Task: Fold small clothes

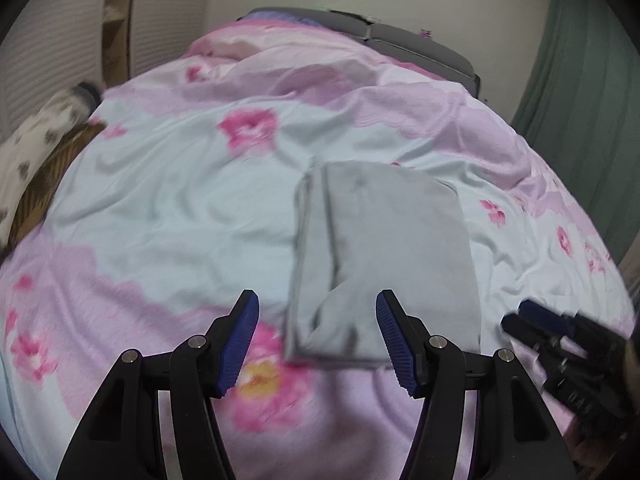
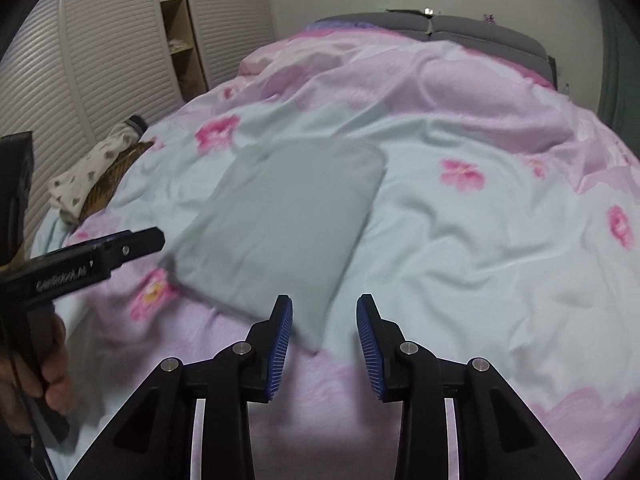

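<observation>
A small grey garment [image 1: 380, 256] lies folded into a flat rectangle on the floral bed cover [image 1: 160, 200]. My left gripper [image 1: 318, 340] is open and empty, held just above the garment's near edge. In the right wrist view the same garment [image 2: 280, 220] lies ahead and to the left. My right gripper [image 2: 324, 344] is open and empty, near the garment's near right corner. The right gripper also shows at the lower right of the left wrist view [image 1: 560, 340]. The left gripper also shows at the left of the right wrist view [image 2: 132, 246].
A white patterned cloth [image 2: 92, 168] and a brown striped cloth [image 2: 112, 184] lie at the bed's left edge. Louvred wardrobe doors [image 2: 100, 60] stand to the left, a grey headboard [image 2: 460, 28] at the far end, and a green curtain [image 1: 580, 80] to the right.
</observation>
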Available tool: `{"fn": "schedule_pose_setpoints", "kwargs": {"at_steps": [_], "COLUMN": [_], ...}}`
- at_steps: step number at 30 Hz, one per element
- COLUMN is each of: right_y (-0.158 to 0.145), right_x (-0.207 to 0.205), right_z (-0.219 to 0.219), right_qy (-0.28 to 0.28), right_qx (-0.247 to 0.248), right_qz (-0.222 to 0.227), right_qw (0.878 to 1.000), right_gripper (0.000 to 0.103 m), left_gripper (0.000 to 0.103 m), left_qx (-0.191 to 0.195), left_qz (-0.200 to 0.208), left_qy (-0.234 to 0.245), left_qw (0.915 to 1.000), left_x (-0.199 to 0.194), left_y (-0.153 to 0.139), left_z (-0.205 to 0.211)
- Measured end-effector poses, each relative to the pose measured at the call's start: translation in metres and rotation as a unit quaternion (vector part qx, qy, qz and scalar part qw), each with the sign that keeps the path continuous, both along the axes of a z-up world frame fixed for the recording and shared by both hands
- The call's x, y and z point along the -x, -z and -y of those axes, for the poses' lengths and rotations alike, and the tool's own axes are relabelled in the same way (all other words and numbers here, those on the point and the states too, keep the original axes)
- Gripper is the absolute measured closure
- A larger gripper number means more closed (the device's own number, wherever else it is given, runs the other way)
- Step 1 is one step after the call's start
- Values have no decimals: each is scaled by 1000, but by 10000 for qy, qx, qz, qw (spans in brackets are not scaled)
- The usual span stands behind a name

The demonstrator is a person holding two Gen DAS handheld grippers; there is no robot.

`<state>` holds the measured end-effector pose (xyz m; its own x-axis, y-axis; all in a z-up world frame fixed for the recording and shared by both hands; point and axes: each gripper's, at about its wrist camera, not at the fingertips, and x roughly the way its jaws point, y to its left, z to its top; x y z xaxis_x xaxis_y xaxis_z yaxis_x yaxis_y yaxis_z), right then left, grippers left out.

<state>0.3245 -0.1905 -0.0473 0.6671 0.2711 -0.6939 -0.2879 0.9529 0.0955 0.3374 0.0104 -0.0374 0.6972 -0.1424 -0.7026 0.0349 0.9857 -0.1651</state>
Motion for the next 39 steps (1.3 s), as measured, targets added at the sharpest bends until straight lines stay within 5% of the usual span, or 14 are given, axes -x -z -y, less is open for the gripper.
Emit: {"fn": "schedule_pose_setpoints", "kwargs": {"at_steps": [11, 17, 27, 39], "right_y": [-6, -1, 13, 49], "right_x": [-43, -50, -85, -136], "right_z": [16, 28, 34, 23], "right_qy": [44, 66, -96, -447], "right_qx": [-171, -642, -1613, -2529], "right_qz": [-129, -310, -777, -1375], "right_qw": [9998, 9974, 9838, 9566], "right_gripper": [52, 49, 43, 43], "left_gripper": [41, 36, 36, 35], "left_qx": [-45, 661, 2291, 2793], "left_qz": [-574, -338, -779, -580], "left_qy": [-307, -167, -793, -947], "left_qw": [9979, 9971, 9670, 9538], "left_x": [-23, 10, 13, -9], "left_y": [40, 25, 60, 73], "left_z": [-10, -10, -36, -35]}}
